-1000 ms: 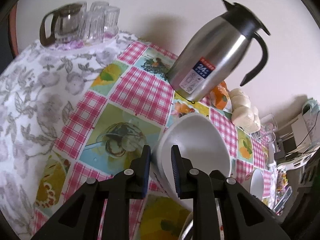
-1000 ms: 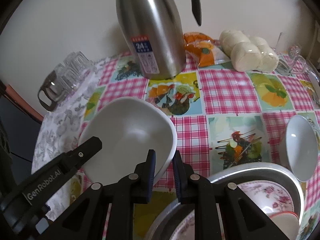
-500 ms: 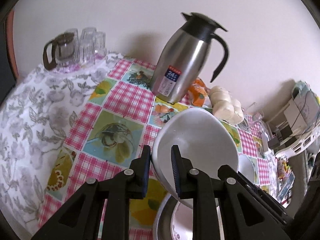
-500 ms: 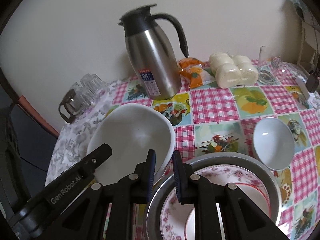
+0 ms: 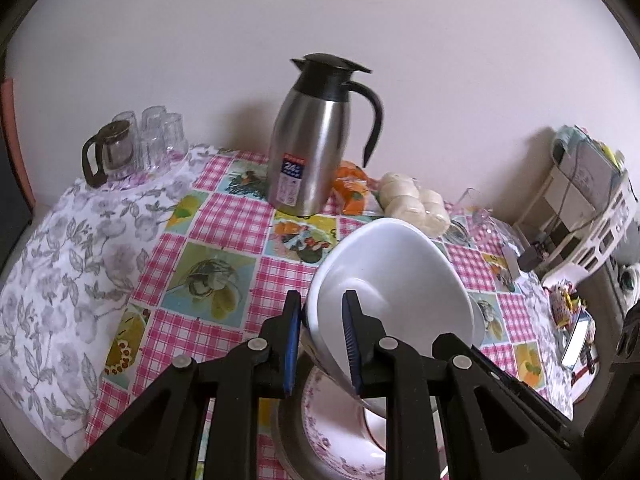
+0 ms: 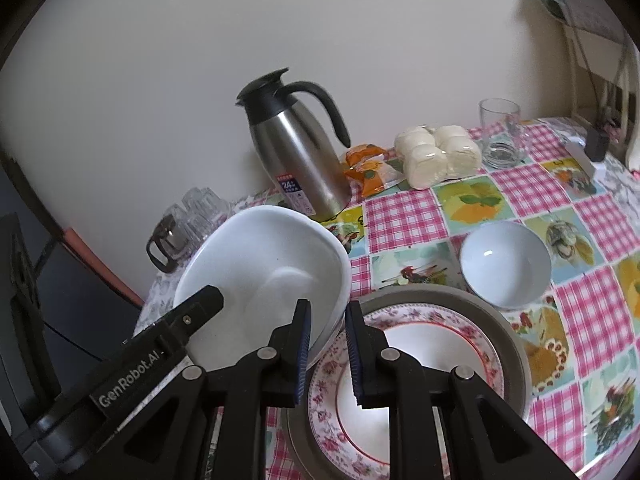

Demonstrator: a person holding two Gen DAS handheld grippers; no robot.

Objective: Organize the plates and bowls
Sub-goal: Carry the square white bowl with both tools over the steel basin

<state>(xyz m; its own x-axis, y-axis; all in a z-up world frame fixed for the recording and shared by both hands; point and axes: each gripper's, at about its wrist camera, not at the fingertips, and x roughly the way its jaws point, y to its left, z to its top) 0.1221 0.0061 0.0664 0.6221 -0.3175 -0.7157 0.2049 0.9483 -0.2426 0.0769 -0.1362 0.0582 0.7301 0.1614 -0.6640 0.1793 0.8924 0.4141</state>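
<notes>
Between both grippers, left and right, each clamped on an opposite rim, the white bowl has been lifted off the cloth and carried over the floral plate; stacking is judged imminent.

Left gripper: matte black plastic, two broad angular arms tapering to narrow fingers
Left pads: blue, ribbed inner faces
Left screws: round silver pivots, two per arm
Right gripper: same black build, blue ribbed pads
Right screws: silver, paired on each arm
Marking: white "GenRobot.AI" lettering along the left gripper's arm, read in the right wrist view
</notes>
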